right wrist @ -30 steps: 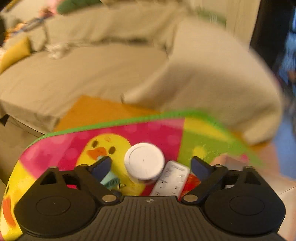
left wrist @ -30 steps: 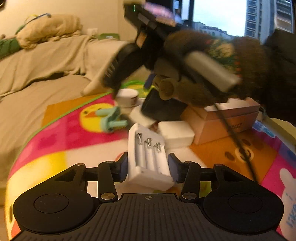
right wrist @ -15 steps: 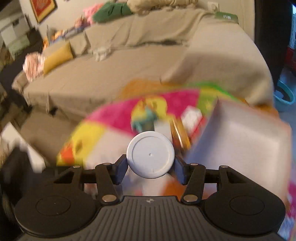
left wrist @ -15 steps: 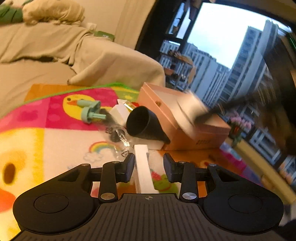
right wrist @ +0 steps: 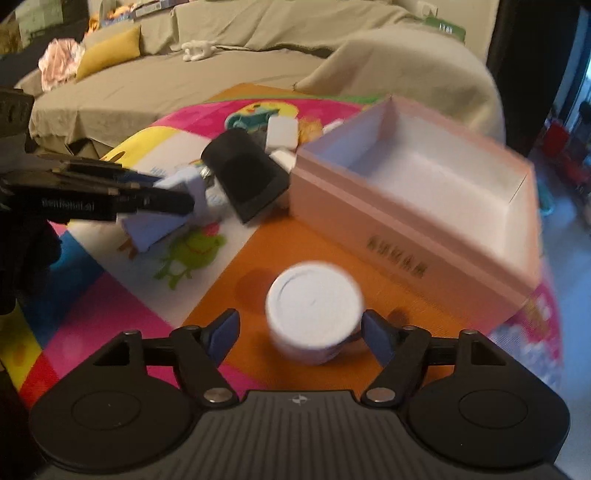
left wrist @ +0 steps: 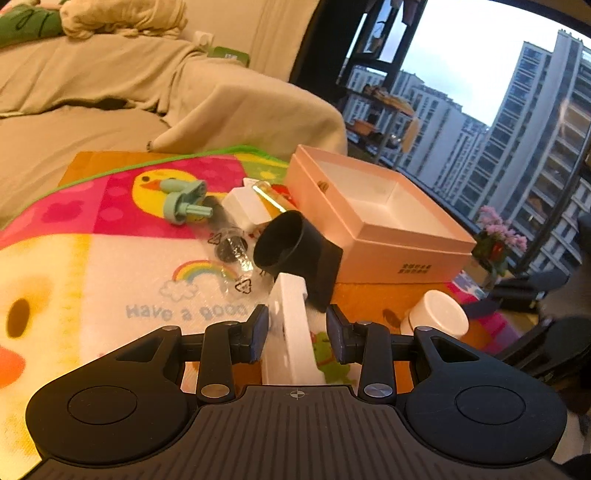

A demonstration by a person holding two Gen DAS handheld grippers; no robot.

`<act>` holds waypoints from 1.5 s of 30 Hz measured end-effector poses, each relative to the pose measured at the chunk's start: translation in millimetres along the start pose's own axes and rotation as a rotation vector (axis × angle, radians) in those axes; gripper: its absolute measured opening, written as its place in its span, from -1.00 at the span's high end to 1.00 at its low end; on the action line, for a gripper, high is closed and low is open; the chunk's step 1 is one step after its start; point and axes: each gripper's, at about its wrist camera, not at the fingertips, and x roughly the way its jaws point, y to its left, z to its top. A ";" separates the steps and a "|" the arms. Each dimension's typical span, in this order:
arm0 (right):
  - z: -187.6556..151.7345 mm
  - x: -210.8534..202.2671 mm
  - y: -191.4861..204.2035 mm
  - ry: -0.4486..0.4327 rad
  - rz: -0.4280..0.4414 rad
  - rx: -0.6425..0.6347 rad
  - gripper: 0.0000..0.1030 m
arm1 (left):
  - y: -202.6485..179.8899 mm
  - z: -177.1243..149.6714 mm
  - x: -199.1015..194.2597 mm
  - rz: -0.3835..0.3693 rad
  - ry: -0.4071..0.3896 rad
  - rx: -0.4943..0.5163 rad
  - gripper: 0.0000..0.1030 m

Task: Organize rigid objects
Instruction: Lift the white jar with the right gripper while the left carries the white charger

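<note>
— Which words can be read?
— "Have a good" is printed in blue on the play mat (left wrist: 110, 280), under a rainbow.
— And the pink box (left wrist: 373, 221)?
— Small dark characters are printed on its side, too small to be read.

A beige sofa (left wrist: 92, 122) draped in a loose cover runs along the back of the room, with a yellow cushion (right wrist: 107, 50) and a bundle of pink cloth (right wrist: 57, 68) at its far end. A green garment (left wrist: 26, 24) lies on the backrest beside a cream bundle (left wrist: 122, 16). Through the window, tall apartment blocks (left wrist: 524, 122) stand under a pale sky. A pot of purple flowers (left wrist: 498, 236) sits near the glass.
</note>
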 end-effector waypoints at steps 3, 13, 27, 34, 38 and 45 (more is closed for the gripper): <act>-18.7 6.6 2.8 -0.064 -0.027 0.033 -0.38 | -3.9 -1.3 -7.3 0.027 0.008 0.010 0.27; 0.3 -18.9 -1.0 -0.129 -0.070 0.028 -0.03 | -15.7 -3.7 -22.1 0.068 0.022 0.064 0.27; 2.4 -23.7 2.8 -0.105 -0.100 0.010 -0.20 | -19.3 -6.9 -21.1 0.067 0.030 0.085 0.27; 6.6 -0.8 -8.0 -0.123 -0.162 0.077 -0.38 | -48.7 -4.5 -10.8 0.033 0.058 0.229 0.25; 4.0 4.5 -14.4 -0.124 -0.149 0.103 -0.38 | -60.4 -8.3 -7.8 0.059 0.083 0.233 0.17; -5.4 6.3 -19.0 -0.143 -0.099 0.120 -0.38 | -56.7 -6.7 12.4 0.244 0.107 0.007 0.20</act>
